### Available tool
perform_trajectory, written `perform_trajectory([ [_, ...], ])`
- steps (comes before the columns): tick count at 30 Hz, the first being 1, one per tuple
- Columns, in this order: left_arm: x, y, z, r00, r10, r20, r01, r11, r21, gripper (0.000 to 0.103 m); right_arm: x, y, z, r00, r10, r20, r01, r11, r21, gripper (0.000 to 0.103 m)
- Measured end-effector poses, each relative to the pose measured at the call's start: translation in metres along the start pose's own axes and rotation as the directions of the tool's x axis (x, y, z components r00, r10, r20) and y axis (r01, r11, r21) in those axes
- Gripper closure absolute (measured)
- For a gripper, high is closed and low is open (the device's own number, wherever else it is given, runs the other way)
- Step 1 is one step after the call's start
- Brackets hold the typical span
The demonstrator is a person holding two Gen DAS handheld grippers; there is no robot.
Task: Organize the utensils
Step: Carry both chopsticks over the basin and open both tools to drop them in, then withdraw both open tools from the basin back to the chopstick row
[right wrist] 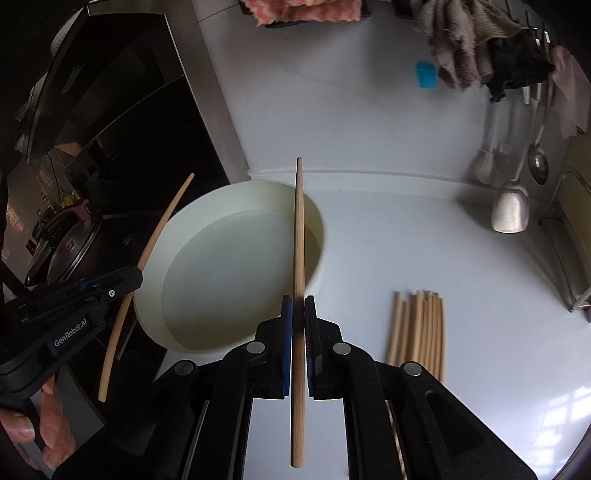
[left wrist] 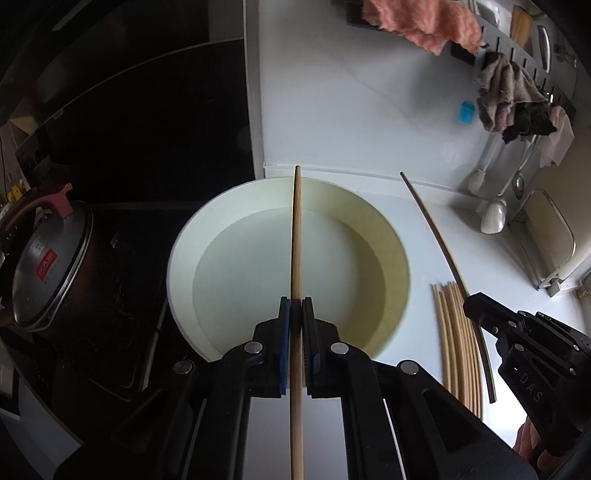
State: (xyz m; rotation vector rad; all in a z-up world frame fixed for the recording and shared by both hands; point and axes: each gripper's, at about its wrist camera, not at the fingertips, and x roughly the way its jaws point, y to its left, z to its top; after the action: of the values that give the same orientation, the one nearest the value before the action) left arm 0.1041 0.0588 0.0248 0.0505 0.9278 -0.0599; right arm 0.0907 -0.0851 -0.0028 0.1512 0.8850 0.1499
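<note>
In the left wrist view my left gripper (left wrist: 296, 306) is shut on a pale wooden chopstick (left wrist: 296, 229), held above a white round basin (left wrist: 177, 266). To its right, my right gripper (left wrist: 472, 305) grips another chopstick (left wrist: 439, 240) over the white counter. The right wrist view shows my right gripper (right wrist: 298, 306) shut on its chopstick (right wrist: 299, 229), which points toward the basin (right wrist: 147, 317). At the left of that view my left gripper (right wrist: 137, 276) holds its chopstick (right wrist: 162, 225). A bundle of several chopsticks (right wrist: 417, 332) (left wrist: 458, 343) lies on the counter right of the basin.
A pot with a glass lid (left wrist: 48, 258) sits on the dark stove left of the basin. Ladles (right wrist: 511, 210), cloths (right wrist: 458, 48) and a pink towel (left wrist: 424, 22) hang on the back wall. A wire rack (right wrist: 569, 251) stands at the far right. A hand (right wrist: 48, 435) holds the left gripper.
</note>
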Motion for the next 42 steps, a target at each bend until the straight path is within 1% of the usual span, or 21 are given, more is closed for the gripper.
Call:
perform_trajectory([
  [3, 0.027, 0.028, 0.013, 0.999, -0.017, -0.031, 0.017, 1.000, -0.001, 0.096, 0.037, 0.024, 0.013, 0.999, 0.018, -0.038, -0.018, 1.000, 0.019, 0.097],
  [6, 0.051, 0.042, 0.020, 0.998, -0.032, -0.054, 0.034, 0.999, 0.026, 0.096, 0.068, 0.045, 0.022, 0.997, 0.010, -0.070, -0.008, 0.999, 0.032, 0.097],
  [13, 0.099, 0.064, 0.033, 0.989, -0.078, -0.125, 0.084, 0.996, 0.041, 0.096, 0.127, 0.052, 0.033, 0.986, -0.020, -0.167, 0.034, 0.996, 0.082, 0.097],
  [19, 0.125, 0.057, 0.035, 0.982, -0.092, -0.163, 0.105, 0.992, 0.073, 0.096, 0.159, 0.050, 0.035, 0.974, -0.041, -0.223, 0.066, 0.992, 0.103, 0.097],
  [24, 0.140, 0.057, 0.034, 0.975, -0.100, -0.197, 0.118, 0.990, 0.084, 0.096, 0.173, 0.048, 0.032, 0.963, -0.041, -0.265, 0.073, 0.991, 0.111, 0.097],
  [29, 0.148, 0.063, 0.038, 0.972, -0.093, -0.216, 0.110, 0.992, 0.067, 0.095, 0.180, 0.047, 0.033, 0.957, -0.045, -0.286, 0.078, 0.991, 0.105, 0.097],
  [30, 0.147, 0.064, 0.039, 0.973, -0.092, -0.213, 0.108, 0.992, 0.065, 0.092, 0.180, 0.046, 0.034, 0.957, -0.048, -0.286, 0.081, 0.991, 0.105, 0.096],
  [31, 0.145, 0.065, 0.040, 0.975, -0.090, -0.205, 0.105, 0.992, 0.064, 0.082, 0.178, 0.046, 0.034, 0.959, -0.050, -0.278, 0.082, 0.991, 0.106, 0.092],
  [32, 0.143, 0.068, 0.041, 0.977, -0.087, -0.195, 0.100, 0.993, 0.063, 0.074, 0.175, 0.046, 0.035, 0.961, -0.055, -0.270, 0.086, 0.991, 0.105, 0.084],
  [33, 0.139, 0.069, 0.042, 0.980, -0.082, -0.181, 0.095, 0.994, 0.060, 0.058, 0.172, 0.046, 0.036, 0.964, -0.059, -0.258, 0.088, 0.991, 0.103, 0.083],
  [34, 0.135, 0.071, 0.043, 0.984, -0.076, -0.164, 0.086, 0.995, 0.056, 0.045, 0.168, 0.046, 0.036, 0.967, -0.064, -0.245, 0.090, 0.991, 0.098, 0.083],
  [35, 0.130, 0.073, 0.043, 0.987, -0.069, -0.147, 0.078, 0.996, 0.053, 0.041, 0.168, 0.047, 0.039, 0.969, -0.070, -0.237, 0.094, 0.991, 0.094, 0.083],
  [37, 0.123, 0.077, 0.044, 0.990, -0.059, -0.130, 0.066, 0.997, 0.051, 0.039, 0.159, 0.046, 0.039, 0.973, -0.076, -0.217, 0.097, 0.991, 0.091, 0.083],
  [39, 0.115, 0.081, 0.044, 0.991, -0.053, -0.122, 0.058, 0.997, 0.043, 0.036, 0.143, 0.043, 0.036, 0.978, -0.076, -0.196, 0.096, 0.991, 0.096, 0.080],
  [41, 0.103, 0.086, 0.041, 0.993, -0.053, -0.108, 0.056, 0.998, 0.025, 0.032, 0.120, 0.041, 0.027, 0.984, -0.071, -0.166, 0.088, 0.991, 0.101, 0.072],
  [42, 0.096, 0.087, 0.039, 0.994, -0.054, -0.098, 0.056, 0.998, 0.020, 0.029, 0.111, 0.041, 0.024, 0.987, -0.067, -0.149, 0.083, 0.991, 0.102, 0.071],
])
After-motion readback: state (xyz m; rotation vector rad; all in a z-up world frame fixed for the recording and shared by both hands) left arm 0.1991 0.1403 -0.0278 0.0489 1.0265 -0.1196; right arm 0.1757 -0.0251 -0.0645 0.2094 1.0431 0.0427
